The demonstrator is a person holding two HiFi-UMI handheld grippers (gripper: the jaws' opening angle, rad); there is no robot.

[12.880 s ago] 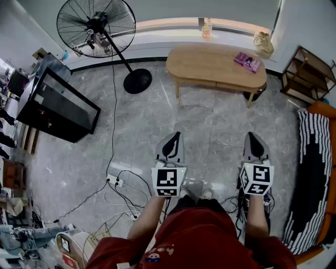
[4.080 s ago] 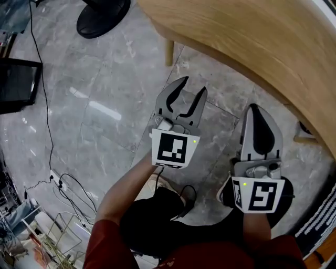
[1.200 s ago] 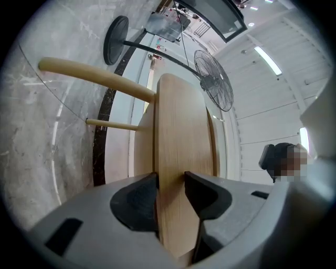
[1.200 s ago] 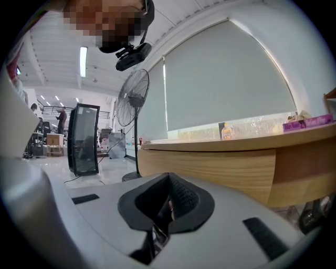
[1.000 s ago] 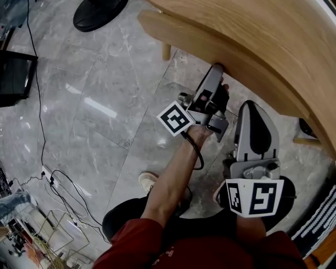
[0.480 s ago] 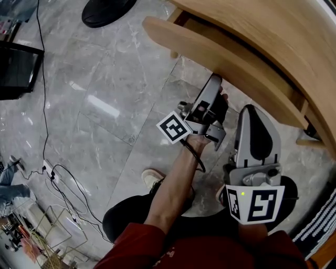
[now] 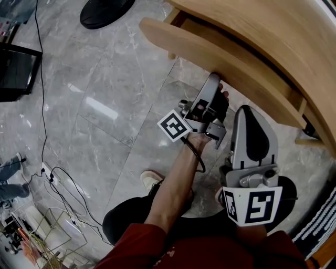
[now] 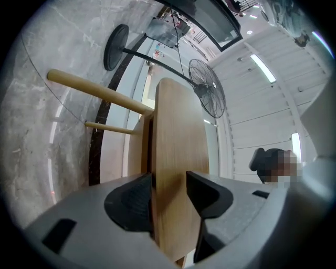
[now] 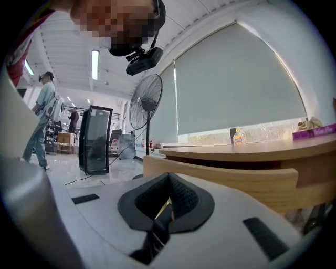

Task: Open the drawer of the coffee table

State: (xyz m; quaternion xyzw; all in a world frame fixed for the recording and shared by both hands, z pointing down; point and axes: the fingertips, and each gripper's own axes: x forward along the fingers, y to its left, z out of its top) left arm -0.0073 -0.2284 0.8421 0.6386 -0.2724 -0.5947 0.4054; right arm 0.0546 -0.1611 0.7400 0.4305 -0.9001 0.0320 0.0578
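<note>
Fingers [image 8: 137, 197] of the left gripper [image 8: 169, 183] have just been opening and stand loose around the front of the drawer [image 7: 220, 60], which is pulled out of the counter [image 7: 273, 31]. The right gripper [image 7: 248, 111] is clenched and empty. The floor [image 7: 105, 79] is grey stone; a fan base [image 7: 106, 9] is cut off far left.

A wooden desk [image 7: 273, 37] is seen across the upper right of the frame, with its drawer [image 7: 210, 50] drawn out toward the lower left. At the centre, the left gripper [image 7: 216, 80] is held on its side. Its fingers have just been opened wider, and the lower edge of the drawer front is set between them. The right gripper [image 7: 248, 109] is held at the lower right, fingers together. A fan base [image 7: 105, 11] is seen on the grey floor [image 7: 105, 84] at the top left.
</note>
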